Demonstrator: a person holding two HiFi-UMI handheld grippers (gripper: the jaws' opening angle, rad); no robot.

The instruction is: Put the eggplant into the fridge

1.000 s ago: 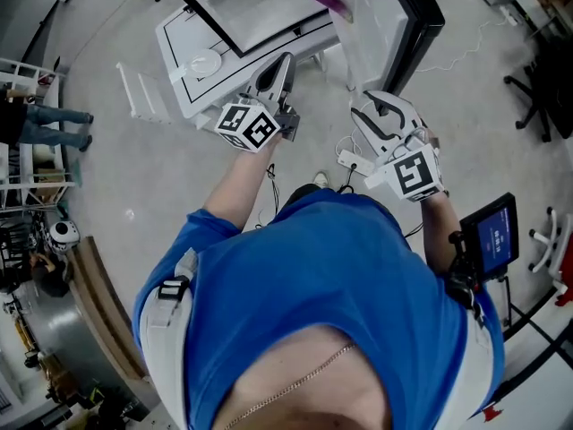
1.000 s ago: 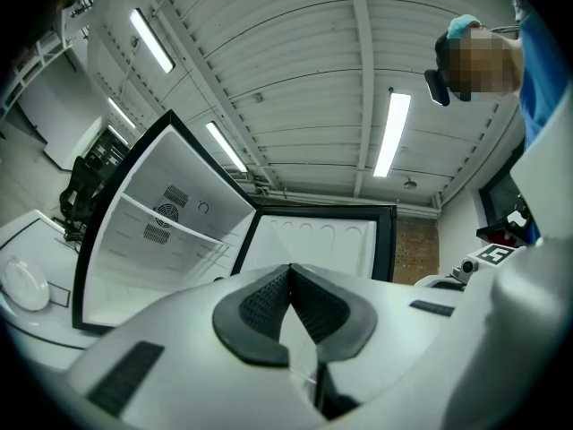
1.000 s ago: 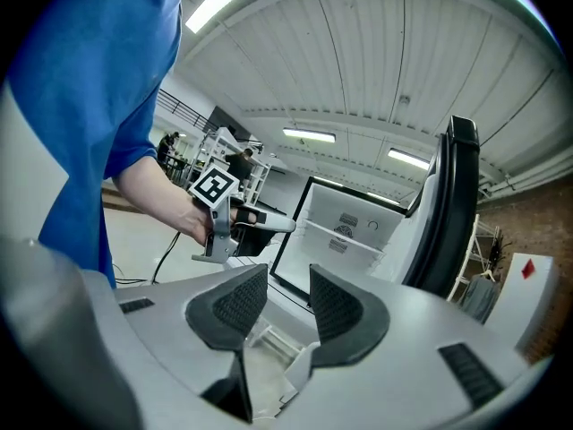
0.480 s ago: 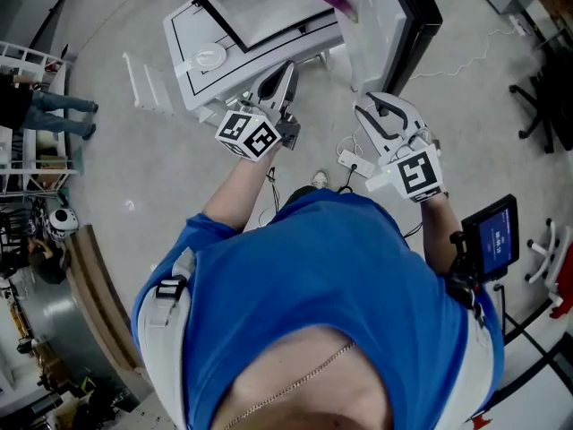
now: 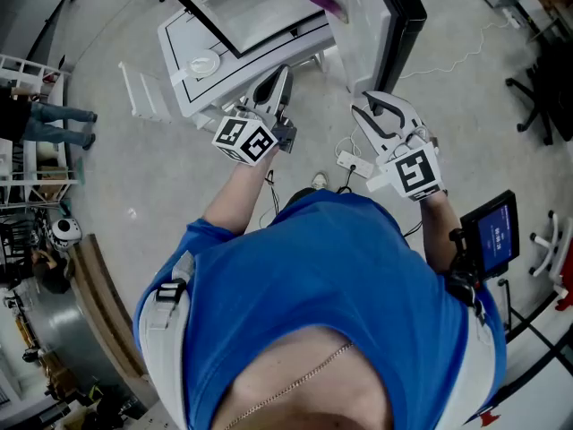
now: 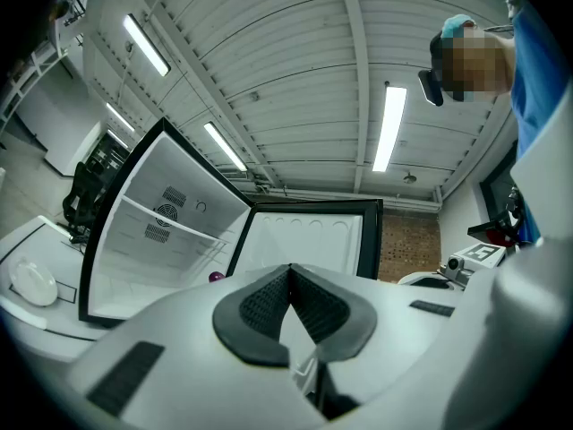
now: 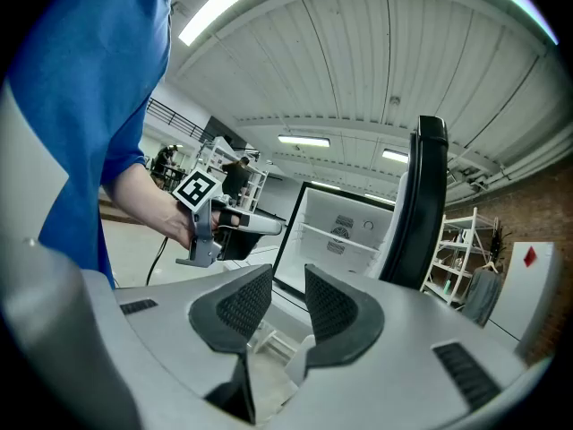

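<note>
Seeing eggplant (image 5: 324,3) already inside fridge (image 5: 255,12), at its hinge-side edge. Right claw (image 5: 374,107) just narrowed, half spread, empty; left claw (image 5: 283,68) pressed together, empty. I'd say only door (image 5: 396,12) remains.

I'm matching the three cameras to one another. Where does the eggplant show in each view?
Head view: the eggplant is at top centre, just left of the open fridge door.
Left gripper view: the eggplant is a small purple spot left of centre, beside the door's lower corner.
Right gripper view: not visible.
Shared landmark: the fridge door, also seen in the right gripper view.
</note>
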